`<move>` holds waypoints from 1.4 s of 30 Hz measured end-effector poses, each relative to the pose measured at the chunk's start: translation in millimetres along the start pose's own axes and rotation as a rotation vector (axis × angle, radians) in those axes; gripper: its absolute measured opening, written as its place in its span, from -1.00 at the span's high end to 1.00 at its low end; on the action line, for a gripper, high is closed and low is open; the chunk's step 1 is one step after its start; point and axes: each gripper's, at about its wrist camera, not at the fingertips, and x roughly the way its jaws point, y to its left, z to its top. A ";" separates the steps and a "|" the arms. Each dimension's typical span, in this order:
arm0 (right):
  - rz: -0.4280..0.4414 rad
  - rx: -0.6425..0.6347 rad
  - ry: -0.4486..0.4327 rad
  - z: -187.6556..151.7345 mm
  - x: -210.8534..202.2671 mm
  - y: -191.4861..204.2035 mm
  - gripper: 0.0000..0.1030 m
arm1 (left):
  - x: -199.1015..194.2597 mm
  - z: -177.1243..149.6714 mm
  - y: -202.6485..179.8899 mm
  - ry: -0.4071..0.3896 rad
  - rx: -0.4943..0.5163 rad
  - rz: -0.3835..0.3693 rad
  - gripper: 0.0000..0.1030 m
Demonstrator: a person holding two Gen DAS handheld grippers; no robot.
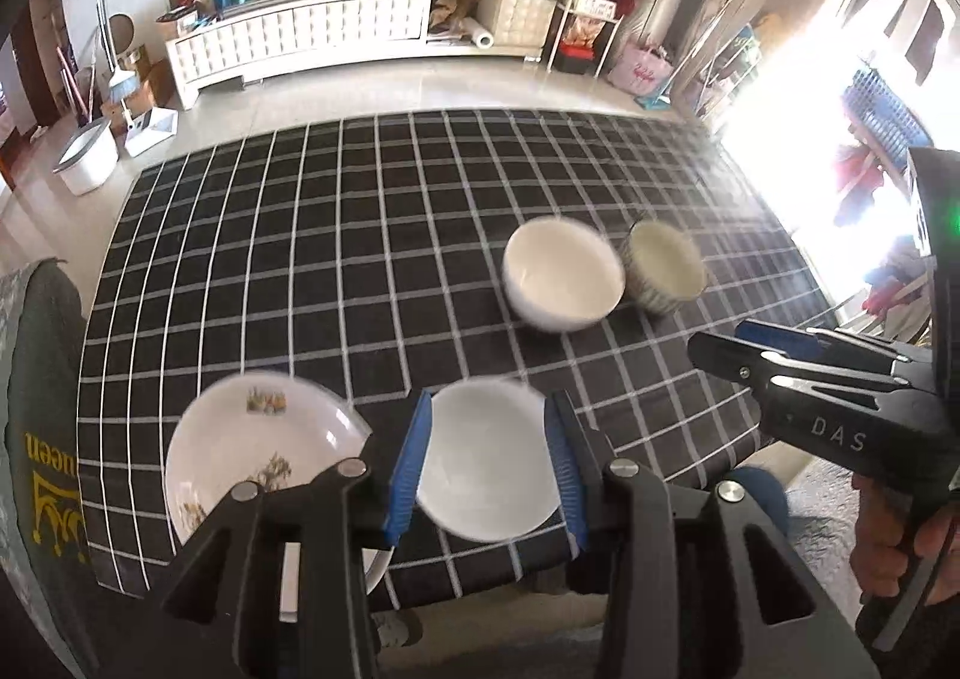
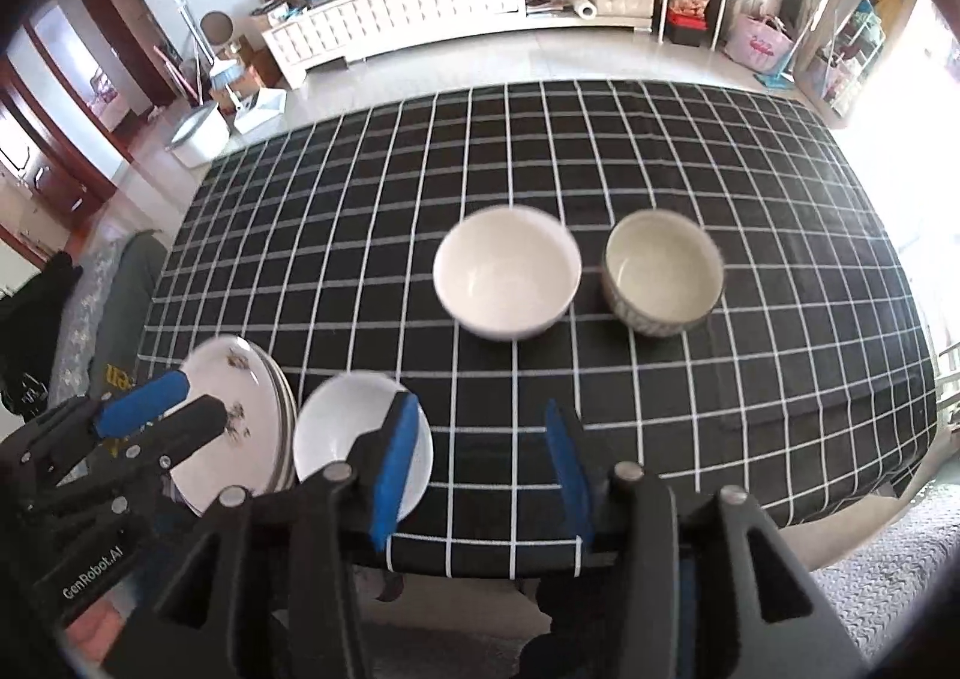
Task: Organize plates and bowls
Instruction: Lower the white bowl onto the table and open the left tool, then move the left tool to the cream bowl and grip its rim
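On the black checked tablecloth (image 1: 360,259) a stack of decorated plates (image 1: 258,451) lies at the near left, with a small white dish (image 1: 486,457) right beside it. Farther back stand a white bowl (image 1: 564,274) and a patterned bowl (image 1: 663,274), side by side. My left gripper (image 1: 489,415) hovers open above the dish, which shows between its blue pads (image 1: 414,463) without touching them. In the right wrist view the plates (image 2: 240,415), dish (image 2: 354,433), white bowl (image 2: 507,271) and patterned bowl (image 2: 663,271) all rest on the cloth. My right gripper (image 2: 480,409) is open over bare cloth.
A grey cloth with yellow lettering (image 1: 42,439) hangs at the table's left side. Beyond the table's far edge are the tiled floor, a white bin (image 2: 198,133) and a long white cabinet (image 2: 456,1). The right gripper's body (image 1: 840,397) sits at the right.
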 end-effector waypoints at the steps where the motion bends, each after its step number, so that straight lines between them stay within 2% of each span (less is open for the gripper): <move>1: 0.002 0.009 0.000 5.6 -1.8 -2.4 0.05 | -1.0 6.9 -3.1 -0.005 0.001 0.002 0.29; 8: 0.023 0.063 0.002 41.0 -4.4 -21.3 0.04 | 7.6 58.2 -12.8 -0.001 0.000 -0.026 0.11; 17: 0.100 0.156 0.085 68.1 44.2 -47.2 0.05 | 66.2 96.7 -13.8 0.099 -0.015 -0.042 0.11; 20: 0.127 0.168 0.130 74.1 66.9 -49.7 0.05 | 85.9 102.7 -11.8 0.117 -0.013 -0.043 0.11; 23: 0.118 0.155 0.158 80.3 86.5 -47.7 0.05 | 112.3 105.9 -10.1 0.172 -0.015 -0.058 0.11; 31: 0.112 0.120 0.202 90.6 123.9 -47.1 0.10 | 154.5 112.4 -4.2 0.235 -0.029 -0.060 0.12; 36: 0.085 0.087 0.235 94.0 142.1 -48.3 0.14 | 175.7 113.5 0.4 0.266 -0.051 -0.071 0.16; 38: 0.072 0.083 0.253 93.7 148.7 -48.7 0.16 | 182.6 112.0 3.5 0.286 -0.073 -0.088 0.28; 42: 0.066 0.073 0.264 93.6 155.7 -52.9 0.25 | 192.8 109.2 8.7 0.304 -0.104 -0.101 0.31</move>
